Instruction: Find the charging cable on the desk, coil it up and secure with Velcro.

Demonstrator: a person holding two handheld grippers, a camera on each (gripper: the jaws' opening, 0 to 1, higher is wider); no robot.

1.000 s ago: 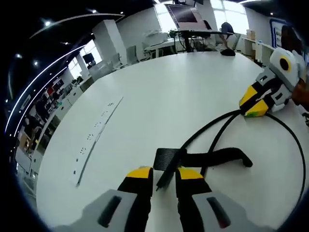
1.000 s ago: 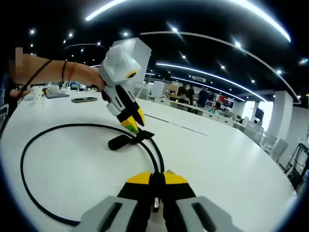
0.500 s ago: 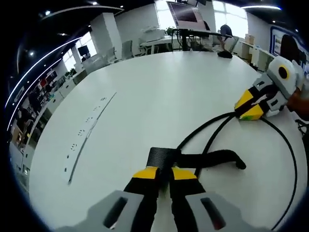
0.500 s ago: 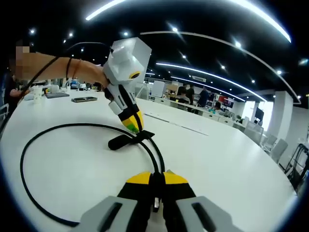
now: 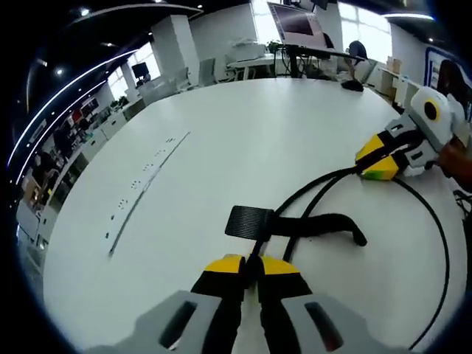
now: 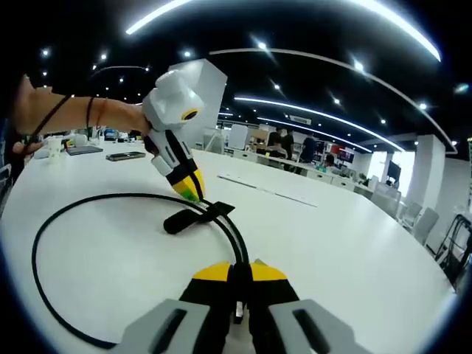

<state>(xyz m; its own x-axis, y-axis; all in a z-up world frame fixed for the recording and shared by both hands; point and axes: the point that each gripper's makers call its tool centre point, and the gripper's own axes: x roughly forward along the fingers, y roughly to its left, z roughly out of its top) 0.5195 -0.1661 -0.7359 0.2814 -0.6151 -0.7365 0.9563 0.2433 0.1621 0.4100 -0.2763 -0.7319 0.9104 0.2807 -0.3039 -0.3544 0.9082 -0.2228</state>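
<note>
The black charging cable (image 6: pixel 44 243) lies in a wide loop on the white table (image 5: pixel 243 125). A black Velcro strap (image 5: pixel 317 223) with a ribbed flat end crosses the cable's two strands. My left gripper (image 5: pixel 251 267) is shut on one strand just below that ribbed end. In the right gripper view the left gripper (image 6: pixel 189 193) points down at the loop's far side, beside the strap (image 6: pixel 193 217). My right gripper (image 6: pixel 240 274) is shut on the cable where both strands meet. It appears at the right of the left gripper view as a gripper (image 5: pixel 377 166) clamping those strands.
A long white socket strip (image 5: pixel 140 193) lies flat on the table to the left. A phone (image 6: pixel 129 155) and small items sit at the table's far side, behind a person's forearm (image 6: pixel 81 118). A dark object (image 5: pixel 352 85) rests far off; office desks and chairs stand beyond.
My left gripper's jaws, open one second ago, have shut on the cable. In the right gripper view the left gripper has shifted slightly left and lower. The right gripper keeps its hold.
</note>
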